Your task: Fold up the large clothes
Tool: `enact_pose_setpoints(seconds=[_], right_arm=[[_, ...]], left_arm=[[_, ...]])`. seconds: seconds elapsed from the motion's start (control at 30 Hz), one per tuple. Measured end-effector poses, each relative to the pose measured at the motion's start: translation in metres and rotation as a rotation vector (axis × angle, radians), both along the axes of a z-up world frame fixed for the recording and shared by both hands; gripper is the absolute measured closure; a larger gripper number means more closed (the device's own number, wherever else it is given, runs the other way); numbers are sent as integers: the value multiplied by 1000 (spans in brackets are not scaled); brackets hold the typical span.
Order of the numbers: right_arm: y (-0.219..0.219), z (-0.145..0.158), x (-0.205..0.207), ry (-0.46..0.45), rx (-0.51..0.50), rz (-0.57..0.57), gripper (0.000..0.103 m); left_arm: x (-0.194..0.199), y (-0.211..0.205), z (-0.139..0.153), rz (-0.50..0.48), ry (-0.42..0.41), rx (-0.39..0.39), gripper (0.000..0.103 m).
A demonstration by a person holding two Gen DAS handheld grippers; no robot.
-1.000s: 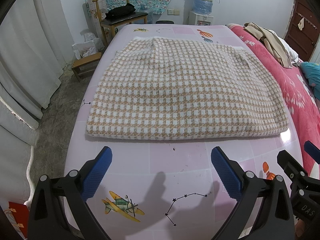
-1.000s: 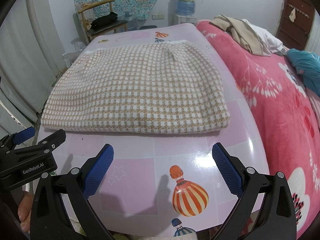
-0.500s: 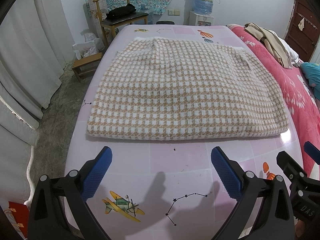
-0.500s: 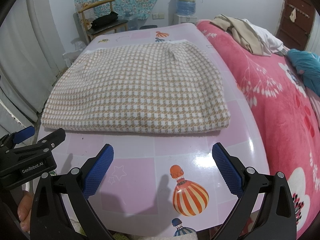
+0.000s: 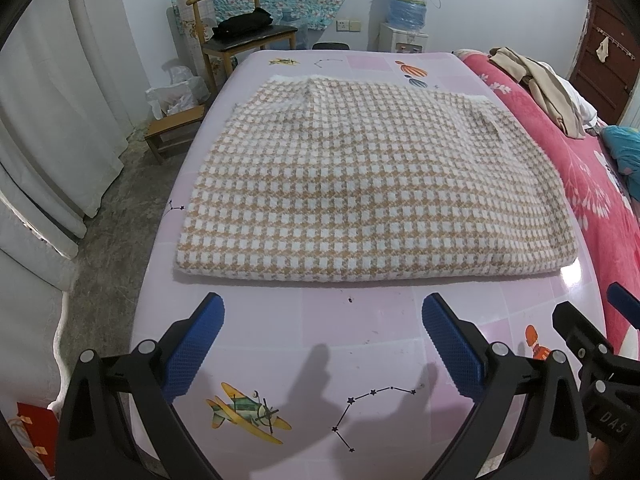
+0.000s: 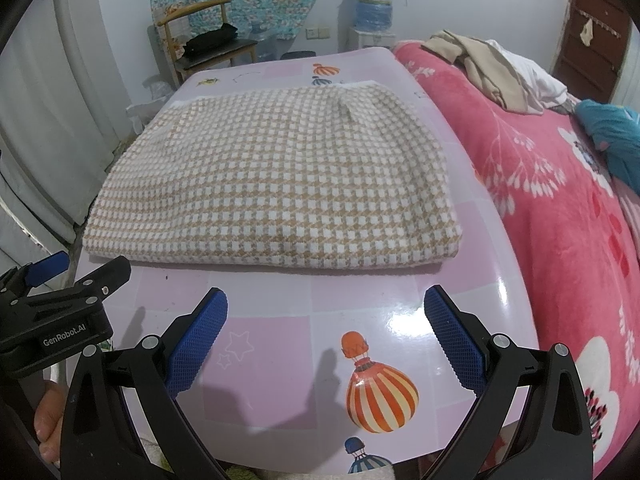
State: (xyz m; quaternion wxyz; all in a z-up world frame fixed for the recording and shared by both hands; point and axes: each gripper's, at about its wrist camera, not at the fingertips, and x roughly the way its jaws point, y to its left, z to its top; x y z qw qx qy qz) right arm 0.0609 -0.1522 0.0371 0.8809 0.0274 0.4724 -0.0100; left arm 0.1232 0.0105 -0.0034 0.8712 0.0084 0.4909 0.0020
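Observation:
A tan-and-white houndstooth garment (image 5: 360, 184) lies folded flat in a thick rectangle on the pink table (image 5: 360, 360); it also shows in the right wrist view (image 6: 280, 188). My left gripper (image 5: 323, 316) is open and empty, held over the bare table just short of the garment's near edge. My right gripper (image 6: 326, 308) is open and empty, also short of the near edge, toward the garment's right corner. Each gripper shows at the edge of the other's view.
A pink floral bed (image 6: 560, 200) with a heap of beige and white clothes (image 6: 492, 68) lies along the table's right side. A wooden chair (image 5: 244, 40) with a black bag, a low stool (image 5: 172, 132) and a water dispenser (image 5: 408, 12) stand beyond the far end. Curtains hang on the left.

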Motion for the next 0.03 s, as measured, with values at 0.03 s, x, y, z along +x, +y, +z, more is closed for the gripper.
enact_pose_setpoints(seconds=[0.03], right_arm=[[1, 0, 0, 0, 0, 0, 8]], left_arm=[[0, 0, 0, 1, -1, -1, 6]])
